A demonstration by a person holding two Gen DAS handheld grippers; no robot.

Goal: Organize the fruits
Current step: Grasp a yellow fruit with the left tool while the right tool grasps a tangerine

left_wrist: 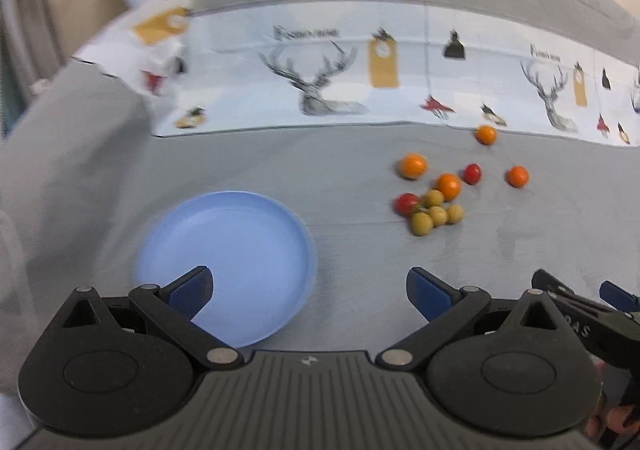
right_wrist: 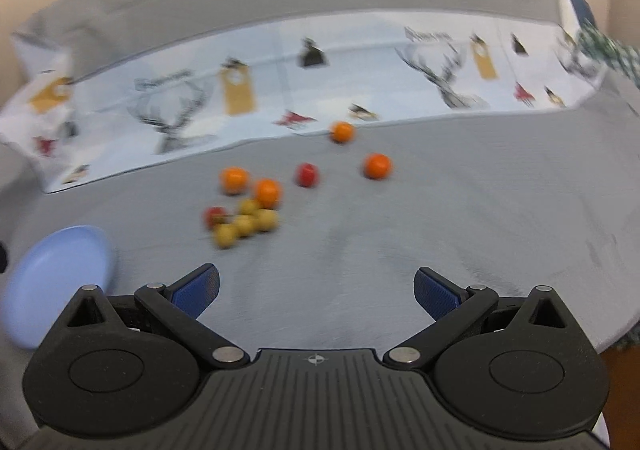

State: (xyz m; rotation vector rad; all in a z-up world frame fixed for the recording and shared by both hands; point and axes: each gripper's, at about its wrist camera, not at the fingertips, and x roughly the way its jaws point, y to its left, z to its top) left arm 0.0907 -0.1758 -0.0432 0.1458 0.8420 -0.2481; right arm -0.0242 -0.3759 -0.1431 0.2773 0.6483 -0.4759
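Matt blue plastic plate [left_wrist: 240,226], grey cloth [left_wrist: 340,166]

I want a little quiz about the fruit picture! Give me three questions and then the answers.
1. True or false: the blue plate already has fruit on it.
2. How many orange fruits lie on the grey cloth?
3. Pick one: the left claw is (A) open with nothing in it, (B) shut on a red fruit, (C) shut on a green fruit.

Key
1. False, it holds no fruit.
2. Four.
3. A. The right claw is open too.
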